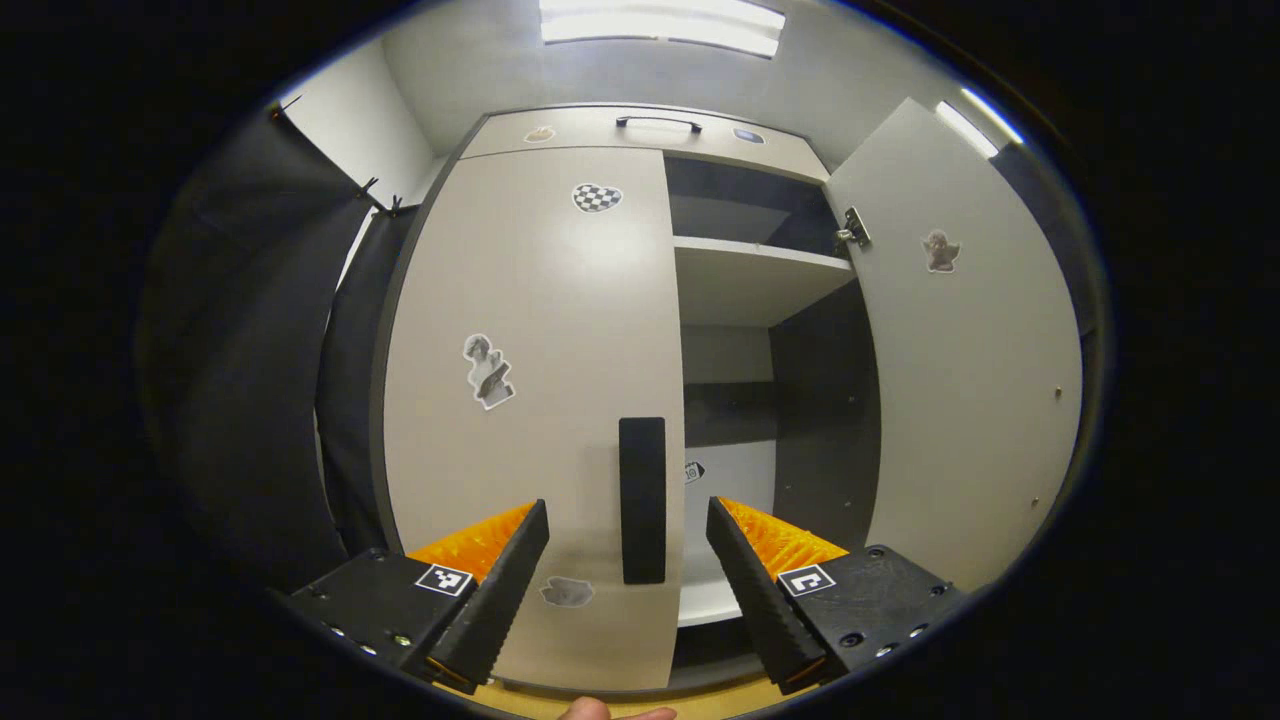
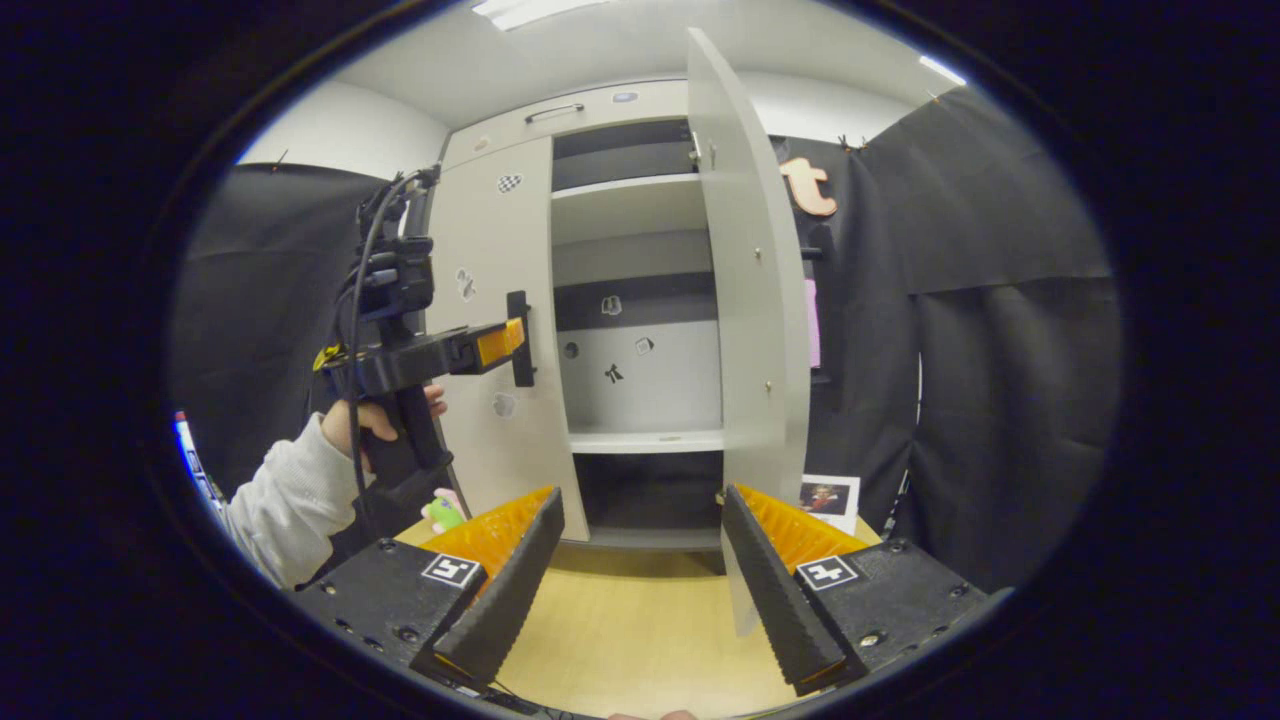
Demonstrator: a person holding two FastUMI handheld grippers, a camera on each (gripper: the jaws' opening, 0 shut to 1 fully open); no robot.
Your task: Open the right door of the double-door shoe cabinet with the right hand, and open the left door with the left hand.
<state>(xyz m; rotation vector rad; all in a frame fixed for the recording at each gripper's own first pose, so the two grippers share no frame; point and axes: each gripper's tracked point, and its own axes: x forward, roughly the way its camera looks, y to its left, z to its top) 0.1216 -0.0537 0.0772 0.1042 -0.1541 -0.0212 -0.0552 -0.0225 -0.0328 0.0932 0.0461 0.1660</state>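
1. Shoe cabinet (image 1: pixel 560 130) standing against the booth wall: right door (image 1: pixel 960 350) swung wide open, left door (image 1: pixel 530 400) closed flush.
2. Left gripper (image 1: pixel 628 565) in the left gripper view, fingers spread wide, aimed at the dark vertical handle (image 1: pixel 642 500) near the left door's free edge; handle seen in the gap between the fingers, contact not discernible there.
3. Same left gripper (image 2: pixel 500 342) in the right gripper view, held by a hand (image 2: pixel 372 418) in a pale sleeve (image 2: pixel 285 510), tips level with the handle (image 2: pixel 519 338), touching or just short of it.
4. Right gripper (image 2: pixel 642 580) hanging apart from the cabinet over the wooden floor (image 2: pixel 640 620), fingers wide, gripping nothing.
5. Stickers dotting the doors, among them a checkered heart (image 1: pixel 597 197) high on the left door; no legible brand or writing on the cabinet.
6. Square black-and-white marker tags (image 1: pixel 443 579) on the gripper bodies.
7. Pale shelf (image 1: pixel 760 262) showing inside the opened right half.
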